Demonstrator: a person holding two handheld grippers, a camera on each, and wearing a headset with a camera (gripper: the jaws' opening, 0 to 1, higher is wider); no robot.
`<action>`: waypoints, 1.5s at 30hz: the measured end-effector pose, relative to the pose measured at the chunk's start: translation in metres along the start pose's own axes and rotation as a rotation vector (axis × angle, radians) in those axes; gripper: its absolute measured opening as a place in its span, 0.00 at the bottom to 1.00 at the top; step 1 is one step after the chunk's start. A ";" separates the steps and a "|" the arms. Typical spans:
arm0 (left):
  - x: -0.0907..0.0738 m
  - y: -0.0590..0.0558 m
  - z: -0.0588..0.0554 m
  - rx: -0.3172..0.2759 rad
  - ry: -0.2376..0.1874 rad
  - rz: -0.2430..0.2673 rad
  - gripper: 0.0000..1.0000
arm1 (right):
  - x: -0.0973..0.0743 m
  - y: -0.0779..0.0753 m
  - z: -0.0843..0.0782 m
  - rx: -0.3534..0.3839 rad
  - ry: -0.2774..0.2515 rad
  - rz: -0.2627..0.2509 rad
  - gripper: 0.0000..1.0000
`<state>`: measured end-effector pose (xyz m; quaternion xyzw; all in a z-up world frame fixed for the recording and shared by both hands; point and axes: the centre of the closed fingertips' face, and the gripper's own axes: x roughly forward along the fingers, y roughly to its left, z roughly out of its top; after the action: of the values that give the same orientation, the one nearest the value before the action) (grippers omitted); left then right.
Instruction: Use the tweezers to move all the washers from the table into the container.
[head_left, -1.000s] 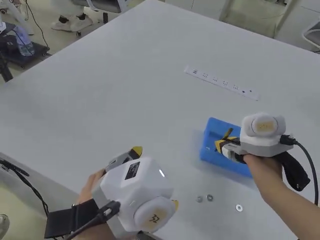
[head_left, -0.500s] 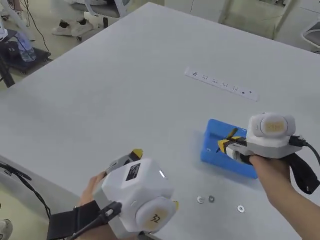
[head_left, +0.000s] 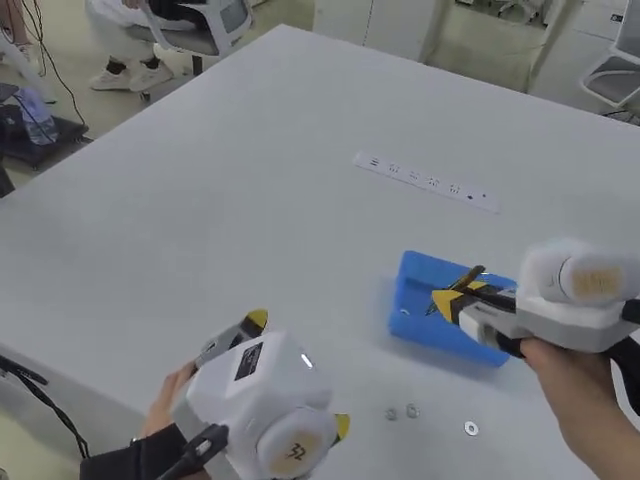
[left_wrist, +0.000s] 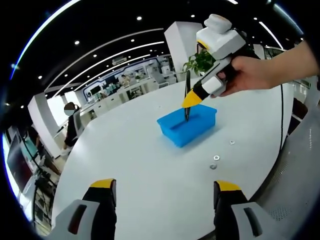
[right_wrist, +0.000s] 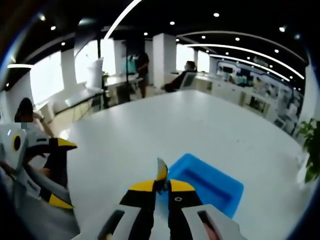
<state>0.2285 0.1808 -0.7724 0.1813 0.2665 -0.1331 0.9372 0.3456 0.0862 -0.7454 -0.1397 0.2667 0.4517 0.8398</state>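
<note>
Blue container (head_left: 404, 302), one, beside three washers (head_left: 411, 411); right tool (right_wrist: 163, 187) grips one tweezers (right_wrist: 161, 170).

1. Round disc (head_left: 293, 452) on the near end of the left gripper (head_left: 298, 373): number, looks like "32".
2. Black label (head_left: 247, 362) on the same gripper's top: print too small to read.
3. Power strip (head_left: 425, 182), far side of the table: markings illegible.

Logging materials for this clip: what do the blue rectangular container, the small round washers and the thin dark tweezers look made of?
Blue rectangular container: likely plastic, matte, uniform colour, rounded moulded edges. Small round washers: probably metal, silvery glint. Thin dark tweezers: possibly coated metal; too small to tell.
</note>
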 end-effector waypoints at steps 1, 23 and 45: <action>0.000 -0.001 0.001 -0.006 -0.005 -0.008 0.81 | -0.002 0.004 -0.002 -0.001 0.003 0.005 0.05; -0.002 -0.004 0.005 -0.041 -0.032 -0.029 0.86 | 0.004 0.061 -0.080 0.036 0.141 0.092 0.06; 0.000 -0.004 0.005 -0.032 -0.027 -0.026 0.84 | 0.012 0.060 -0.085 0.086 0.162 0.085 0.06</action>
<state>0.2290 0.1753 -0.7693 0.1612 0.2583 -0.1433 0.9417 0.2732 0.0871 -0.8216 -0.1281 0.3585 0.4623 0.8008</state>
